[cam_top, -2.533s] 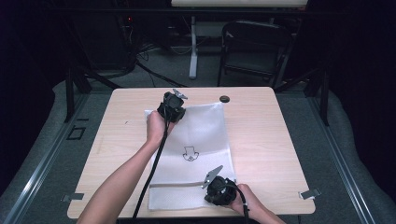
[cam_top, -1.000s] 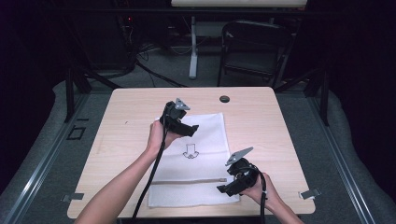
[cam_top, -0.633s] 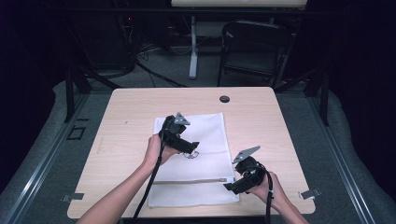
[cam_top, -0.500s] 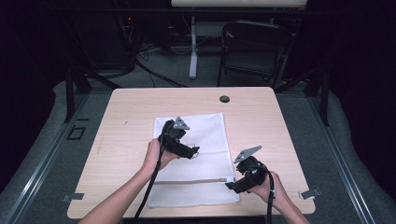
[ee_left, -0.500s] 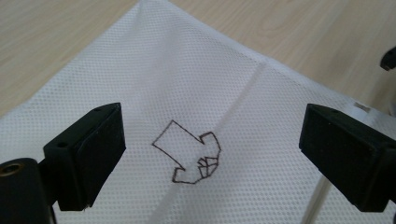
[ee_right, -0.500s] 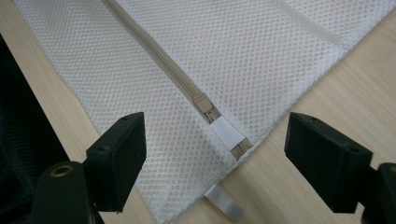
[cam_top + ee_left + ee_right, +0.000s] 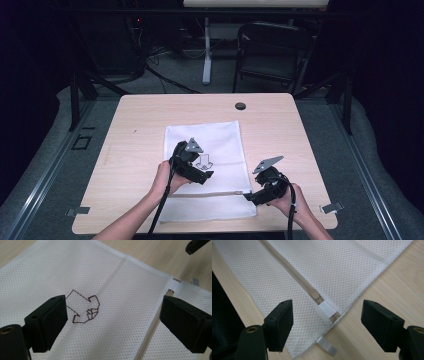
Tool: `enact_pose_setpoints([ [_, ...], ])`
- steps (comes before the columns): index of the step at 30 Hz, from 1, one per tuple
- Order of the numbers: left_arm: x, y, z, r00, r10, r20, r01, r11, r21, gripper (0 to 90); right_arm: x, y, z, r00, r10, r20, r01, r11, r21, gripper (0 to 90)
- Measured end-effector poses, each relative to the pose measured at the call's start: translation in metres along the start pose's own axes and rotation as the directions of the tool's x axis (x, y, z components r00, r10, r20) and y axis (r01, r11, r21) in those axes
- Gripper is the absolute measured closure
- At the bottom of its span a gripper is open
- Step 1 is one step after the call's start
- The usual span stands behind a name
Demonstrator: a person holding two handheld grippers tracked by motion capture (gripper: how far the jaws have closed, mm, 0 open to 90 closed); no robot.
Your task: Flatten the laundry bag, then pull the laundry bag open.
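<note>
**Both tongs over the mesh bag, nothing gripped yet**

The wooden table (image 7: pixel 140 125) is mostly bare, and I have laid the white mesh bag (image 7: pixel 210 137) flat in the middle of it, its zipped end toward me, so that every edge is within reach without leaning. A small dark round fitting (image 7: pixel 240 106) sits in the tabletop past the far edge of the bag, well apart from it.

My left tongs (image 7: pixel 112 315) hang over the bag's middle, jaws wide with nothing between them, framing the little brown stitched emblem (image 7: pixel 85 307). I judge that I hold them there to pin the cloth down while the other hand works the zipper. My right tongs (image 7: pixel 327 322) are at the bag's near right corner; their jaws have just been closing a little but stand well apart, the pads on either side of the zipper's end and pressing on nothing. They point at that corner because the zipper (image 7: pixel 294 277) stops there, at a white tab (image 7: pixel 327 309).

A small grey strip (image 7: pixel 326 345) pokes out from under the corner; I cannot tell whether it is a pull or a label. The slider itself is hard to make out, and whether the bag holds anything I cannot say.
</note>
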State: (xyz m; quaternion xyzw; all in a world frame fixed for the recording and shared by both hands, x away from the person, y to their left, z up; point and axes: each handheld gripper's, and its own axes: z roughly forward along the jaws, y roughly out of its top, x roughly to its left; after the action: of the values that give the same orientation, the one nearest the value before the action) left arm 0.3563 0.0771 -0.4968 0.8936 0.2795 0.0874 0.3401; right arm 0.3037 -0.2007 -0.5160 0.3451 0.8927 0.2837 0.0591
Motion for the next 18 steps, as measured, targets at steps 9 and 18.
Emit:
enact_pose_setpoints([
  [9,-0.029,0.001,0.026,0.9954,0.080,0.052,-0.081,0.9964,0.025,8.3,-0.007,-0.007,-0.001,0.9986,0.040,0.035,-0.041,0.9992,0.005,42.9],
  [18,-0.048,-0.002,0.047,0.9857,0.143,0.089,-0.148,0.9878,0.049,12.1,-0.002,-0.003,0.009,0.9998,0.014,0.017,-0.014,0.9997,0.021,75.6],
])
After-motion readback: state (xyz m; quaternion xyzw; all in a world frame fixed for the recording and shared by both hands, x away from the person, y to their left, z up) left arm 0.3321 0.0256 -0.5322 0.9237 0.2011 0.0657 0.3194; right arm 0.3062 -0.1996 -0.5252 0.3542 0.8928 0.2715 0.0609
